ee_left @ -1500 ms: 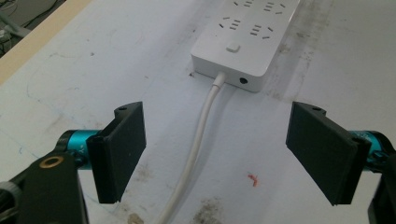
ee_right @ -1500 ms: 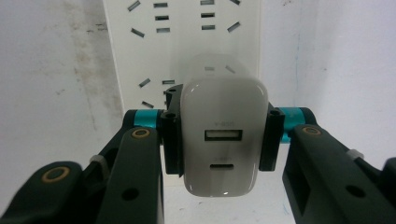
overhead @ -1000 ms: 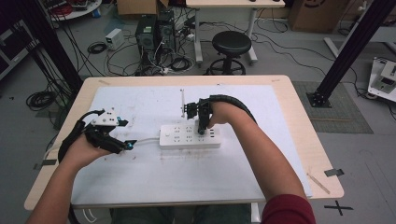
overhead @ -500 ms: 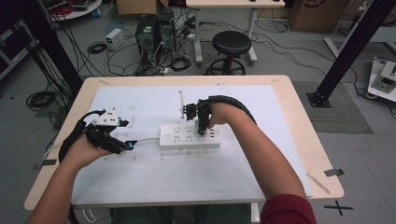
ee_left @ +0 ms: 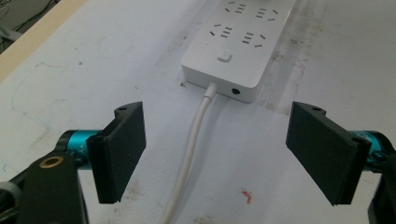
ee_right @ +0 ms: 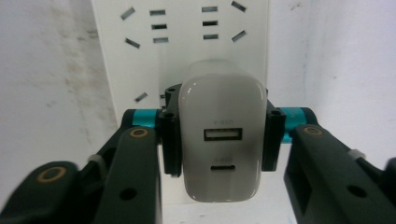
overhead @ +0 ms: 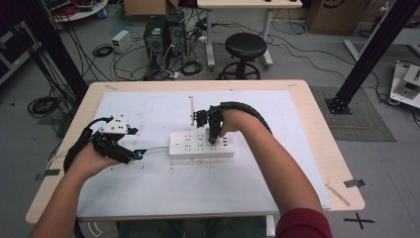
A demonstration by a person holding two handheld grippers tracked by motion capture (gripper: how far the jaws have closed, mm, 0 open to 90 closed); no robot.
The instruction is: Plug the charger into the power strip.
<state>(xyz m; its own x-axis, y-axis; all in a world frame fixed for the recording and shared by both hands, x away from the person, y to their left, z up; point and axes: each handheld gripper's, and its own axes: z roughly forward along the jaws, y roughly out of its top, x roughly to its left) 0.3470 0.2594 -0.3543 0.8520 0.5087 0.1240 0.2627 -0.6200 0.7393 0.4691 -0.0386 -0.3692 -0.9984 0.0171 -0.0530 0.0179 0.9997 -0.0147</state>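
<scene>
A white power strip (overhead: pixel 200 145) lies mid-table on the white mat; its end with the switch and the white cable (ee_left: pixel 196 140) faces my left gripper. My right gripper (overhead: pixel 213 140) points down onto the strip and is shut on a white USB charger (ee_right: pixel 219 135), whose two ports face the camera. The charger stands against the power strip (ee_right: pixel 187 42); its prongs are hidden. My left gripper (overhead: pixel 137 155) hovers just left of the strip, open (ee_left: pixel 217 154), with the cable running between its jaws untouched.
The white mat (overhead: pixel 148 188) covers most of the wooden table (overhead: pixel 322 139). A thin white upright piece (overhead: pixel 192 110) stands behind the strip. Beyond the table are a black stool (overhead: pixel 245 49), computer towers and floor cables.
</scene>
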